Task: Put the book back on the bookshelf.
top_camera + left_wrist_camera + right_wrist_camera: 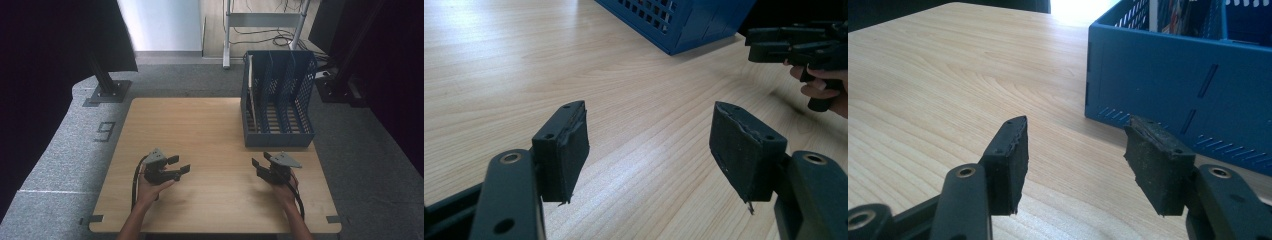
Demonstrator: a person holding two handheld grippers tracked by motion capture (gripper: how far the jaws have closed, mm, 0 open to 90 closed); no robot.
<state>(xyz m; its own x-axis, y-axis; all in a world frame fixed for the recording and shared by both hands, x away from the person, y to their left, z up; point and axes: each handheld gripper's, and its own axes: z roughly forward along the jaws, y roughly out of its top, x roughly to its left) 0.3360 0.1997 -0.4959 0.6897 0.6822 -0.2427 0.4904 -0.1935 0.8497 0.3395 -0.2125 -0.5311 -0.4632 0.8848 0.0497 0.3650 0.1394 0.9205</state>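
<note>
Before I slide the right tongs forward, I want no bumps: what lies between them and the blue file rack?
Nothing: in the right gripper view, bare wooden table runs from the right tongs to the blue file rack.

Place: lab or test room | Signs: bare wooden table [210, 130] on grey carpet [60, 150], floor marker "9" [105, 131] | Beyond the fingers: blue file rack [278, 100], metal stand [262, 22], loose cables [265, 36], black curtains [45, 75]
</note>
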